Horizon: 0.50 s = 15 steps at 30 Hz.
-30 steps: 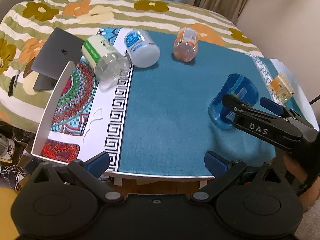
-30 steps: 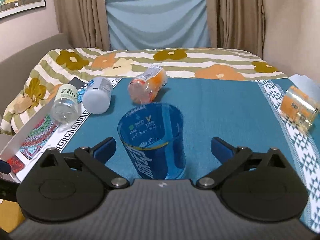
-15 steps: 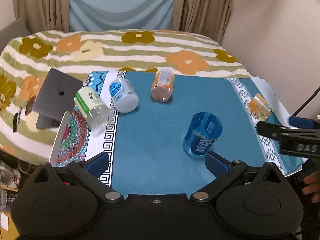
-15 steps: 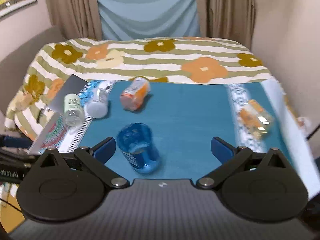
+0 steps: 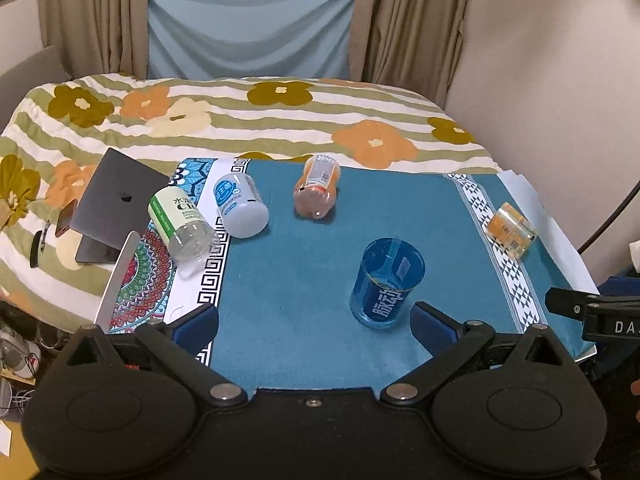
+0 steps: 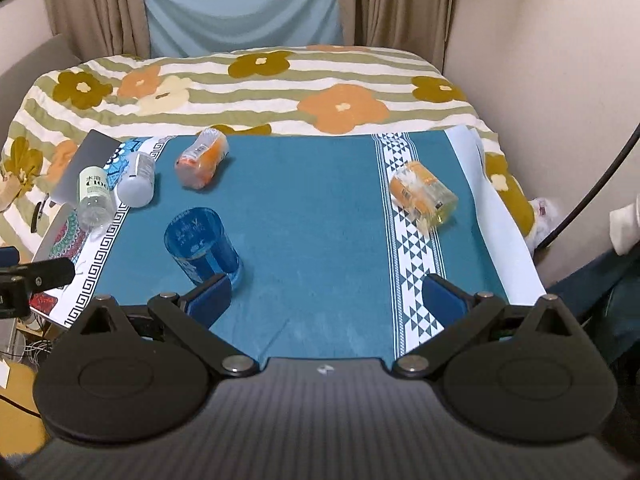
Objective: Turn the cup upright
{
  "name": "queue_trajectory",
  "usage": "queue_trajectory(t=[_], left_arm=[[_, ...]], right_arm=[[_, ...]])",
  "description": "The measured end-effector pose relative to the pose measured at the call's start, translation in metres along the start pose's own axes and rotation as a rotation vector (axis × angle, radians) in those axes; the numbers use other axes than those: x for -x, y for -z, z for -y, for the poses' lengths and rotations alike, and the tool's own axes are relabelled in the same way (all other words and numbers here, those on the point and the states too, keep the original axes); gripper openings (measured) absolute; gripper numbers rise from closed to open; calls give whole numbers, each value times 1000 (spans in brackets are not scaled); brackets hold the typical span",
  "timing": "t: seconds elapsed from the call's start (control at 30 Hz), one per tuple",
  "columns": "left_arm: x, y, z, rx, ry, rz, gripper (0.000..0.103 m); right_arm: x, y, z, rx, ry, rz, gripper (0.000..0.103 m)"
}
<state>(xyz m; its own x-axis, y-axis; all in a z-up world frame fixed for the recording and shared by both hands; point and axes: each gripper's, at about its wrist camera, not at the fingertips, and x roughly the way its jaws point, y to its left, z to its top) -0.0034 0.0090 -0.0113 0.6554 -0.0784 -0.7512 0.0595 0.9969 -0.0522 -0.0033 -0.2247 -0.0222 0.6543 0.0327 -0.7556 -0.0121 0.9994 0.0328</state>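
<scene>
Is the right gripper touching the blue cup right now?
Cannot tell. In the right wrist view the right gripper is open, but one pad overlaps the blue cup base; the left wrist view shows no gap either.

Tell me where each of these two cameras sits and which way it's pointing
Left wrist: sits on the left tool, near the table's front edge, facing the bed; its two open fingers show, with the right tool at the right edge.
Right wrist: sits on the right tool, further right, facing the same way; its open fingers show, the left tool at the left edge.
Shared: upright blue cup, teal cloth, four cups lying sideways.
</scene>
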Motion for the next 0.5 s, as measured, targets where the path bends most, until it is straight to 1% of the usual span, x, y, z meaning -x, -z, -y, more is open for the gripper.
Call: queue_trajectory(t=[0.17, 0.5], left_arm=[[1, -1, 5, -28, -24, 9, 103], [3, 1, 13, -51, -25, 9, 103]], right_arm=[[1, -1, 3, -1, 2, -3, 103], [-1, -2, 6, -7, -3, -20, 103]])
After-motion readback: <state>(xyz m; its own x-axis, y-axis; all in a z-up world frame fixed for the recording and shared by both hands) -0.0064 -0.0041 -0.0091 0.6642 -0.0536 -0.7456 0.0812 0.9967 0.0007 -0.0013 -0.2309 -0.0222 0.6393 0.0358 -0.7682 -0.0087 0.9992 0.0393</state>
